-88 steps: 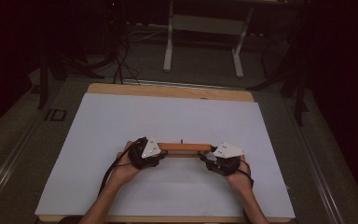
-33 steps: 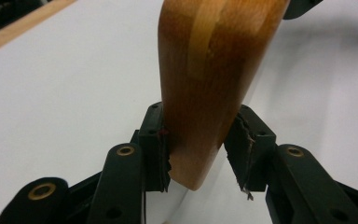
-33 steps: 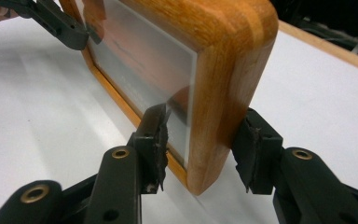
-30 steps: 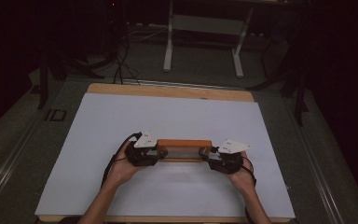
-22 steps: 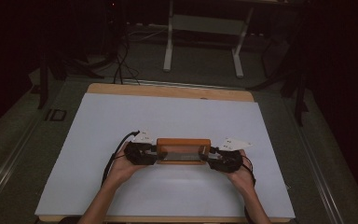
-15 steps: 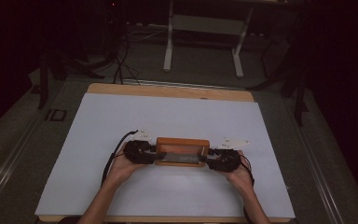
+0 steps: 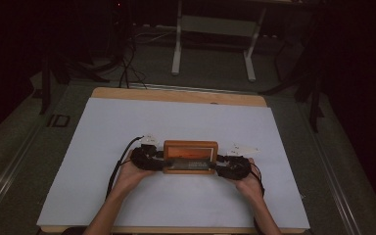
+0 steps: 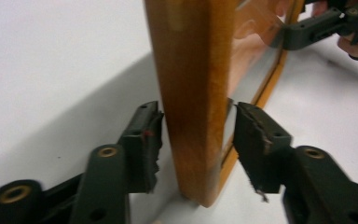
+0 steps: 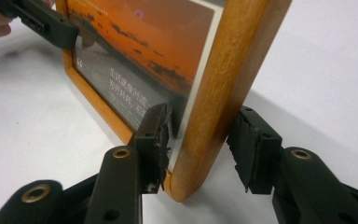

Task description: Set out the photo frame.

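A wooden picture frame (image 7: 190,156) stood on edge at the near middle of the white table (image 7: 98,132), with the left gripper (image 7: 146,157) and right gripper (image 7: 231,166) at its two ends, each straddling the wood with jaws slightly parted, not clamped.

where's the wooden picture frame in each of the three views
High view: the wooden picture frame stands at the table's centre, between both hand-held grippers.
Left gripper view: its end edge rises up the middle, between the black jaws.
Right gripper view: its corner sits centre right, orange picture facing left.
Shared landmark: the white table cover.
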A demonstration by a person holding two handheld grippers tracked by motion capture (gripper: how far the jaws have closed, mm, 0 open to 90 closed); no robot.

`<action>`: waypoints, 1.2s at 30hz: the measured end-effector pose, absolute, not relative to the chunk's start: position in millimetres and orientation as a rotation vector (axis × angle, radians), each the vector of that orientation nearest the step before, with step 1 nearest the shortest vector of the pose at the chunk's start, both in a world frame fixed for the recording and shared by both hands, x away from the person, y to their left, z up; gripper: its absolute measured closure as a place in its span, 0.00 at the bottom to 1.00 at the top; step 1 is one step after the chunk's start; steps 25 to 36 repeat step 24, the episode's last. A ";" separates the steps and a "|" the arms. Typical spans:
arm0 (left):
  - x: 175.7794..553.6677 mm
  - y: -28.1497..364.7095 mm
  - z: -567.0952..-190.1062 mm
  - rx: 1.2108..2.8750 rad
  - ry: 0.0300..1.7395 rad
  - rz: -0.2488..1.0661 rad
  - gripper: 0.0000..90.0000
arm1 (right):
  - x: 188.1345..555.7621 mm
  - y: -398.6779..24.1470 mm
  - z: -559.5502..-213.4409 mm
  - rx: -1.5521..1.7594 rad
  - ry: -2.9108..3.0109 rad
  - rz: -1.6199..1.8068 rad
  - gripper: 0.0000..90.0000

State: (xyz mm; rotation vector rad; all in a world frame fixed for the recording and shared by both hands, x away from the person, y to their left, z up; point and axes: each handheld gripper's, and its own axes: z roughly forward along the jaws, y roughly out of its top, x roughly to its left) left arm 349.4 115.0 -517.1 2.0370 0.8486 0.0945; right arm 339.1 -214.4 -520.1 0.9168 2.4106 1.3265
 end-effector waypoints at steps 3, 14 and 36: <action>349.5 116.3 -516.3 2.029 0.853 0.107 0.51 | 338.5 -213.4 -521.0 0.918 2.417 1.319 0.62; 349.7 124.1 -512.6 2.002 0.876 0.119 0.48 | 336.5 -216.2 -516.2 0.898 2.419 1.332 0.56; 343.1 138.9 -500.1 1.972 0.832 0.111 0.48 | 332.3 -232.8 -504.2 0.838 2.409 1.387 0.49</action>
